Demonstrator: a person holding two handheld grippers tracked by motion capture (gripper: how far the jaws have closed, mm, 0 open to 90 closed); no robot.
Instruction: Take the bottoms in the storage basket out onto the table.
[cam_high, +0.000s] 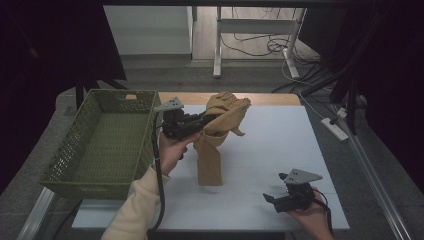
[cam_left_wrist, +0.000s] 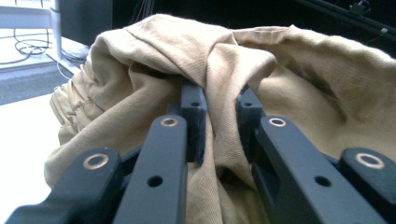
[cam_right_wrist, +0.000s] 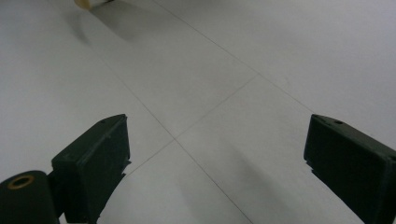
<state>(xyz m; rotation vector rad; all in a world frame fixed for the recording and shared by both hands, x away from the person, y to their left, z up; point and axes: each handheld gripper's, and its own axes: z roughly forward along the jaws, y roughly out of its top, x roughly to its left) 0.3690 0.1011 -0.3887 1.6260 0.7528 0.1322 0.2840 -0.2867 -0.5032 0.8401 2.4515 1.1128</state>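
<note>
A green mesh basket (cam_high: 100, 145) fills the left of the high view, resting on the left edge of the white tabletop (cam_high: 270, 150), just beside the left gripper (cam_high: 202, 122); its inside holds nothing that I can make out. Beyond the tabletop, at the top of the frame, stand white desk legs (cam_high: 218, 45) and loose cables on the floor. No writing can be read anywhere. The left gripper's 2 fingers (cam_left_wrist: 194, 123) are pinched narrow on a fold of the tan cloth (cam_high: 220, 130), which hangs bunched at the centre of the high view, its lower end reaching down to the tabletop. The right gripper (cam_high: 270, 199), at the lower right, hovers low over bare tabletop with its fingers (cam_right_wrist: 93, 163) spread wide, holding nothing.
</note>
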